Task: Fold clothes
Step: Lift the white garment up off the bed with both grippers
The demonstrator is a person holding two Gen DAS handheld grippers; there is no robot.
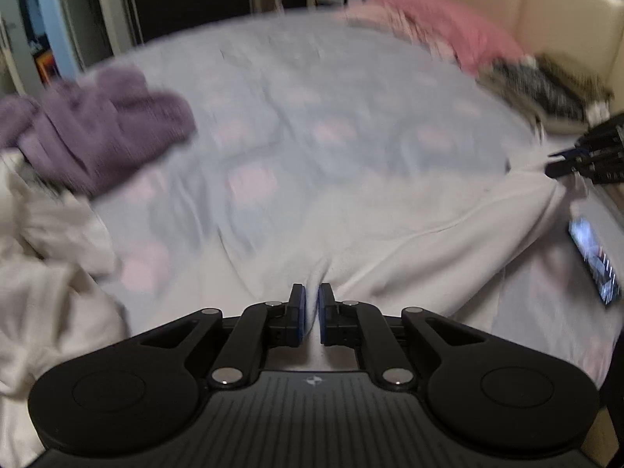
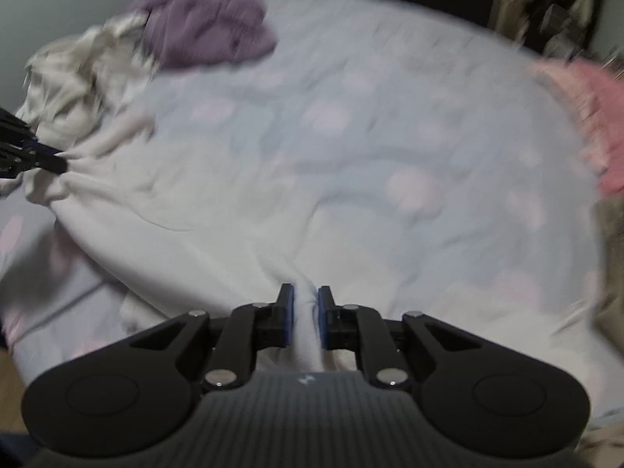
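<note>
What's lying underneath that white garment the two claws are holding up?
Under the white garment lies a pale blue bed cover with pink patches. The left gripper and right gripper each pinch an edge. Whatever sits directly beneath the cloth is covered.

The white garment (image 2: 218,210) was soft matt cloth, creased where pinched. The left gripper (image 1: 311,304) and right gripper (image 2: 305,304) were matt black plastic with blue pads and shiny metal pivot pins. The bedsheet (image 1: 312,89) was smooth pale cloth; the purple garment (image 1: 97,128) near its left edge looked fuzzy.
</note>
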